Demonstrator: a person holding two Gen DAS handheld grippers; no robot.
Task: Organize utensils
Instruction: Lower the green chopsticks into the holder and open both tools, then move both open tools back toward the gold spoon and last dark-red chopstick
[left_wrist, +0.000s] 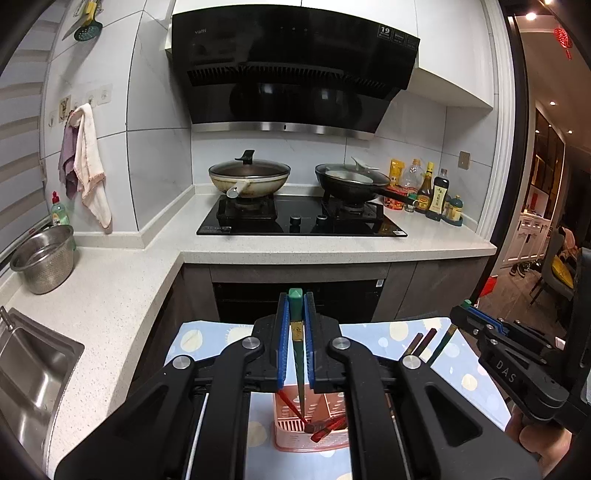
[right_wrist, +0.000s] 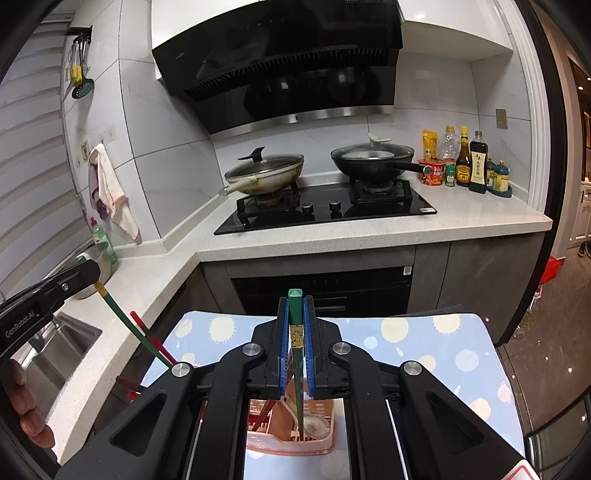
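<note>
- Readable text: "DAS" on the right gripper's black body as seen from the left wrist view; "GenRobot.AI" on the left gripper's arm as seen from the right wrist view; "vatti" on the black glass range hood, plus a "19" sticker at its top right corner.
- Left gripper: blue-padded fingers closed tight on a dark green chopstick with a gold band. Long axis near vertical, square green butt end up above the fingertips, thin tip down inside the pink slotted plastic utensil holder.
- Right gripper: clamped the same way on a second dark green gold-banded chopstick, butt end up, tip down into the same pink holder, beside a pale ceramic spoon.
- Red translucent chopsticks lie slanted in the holder's compartment below the left gripper.
- Holder stands on a light blue cloth with pale yellow sun print.
- Behind: cream lidded wok and black lidded frying pan on the black glass hob; bottle labels too small to read.
</note>
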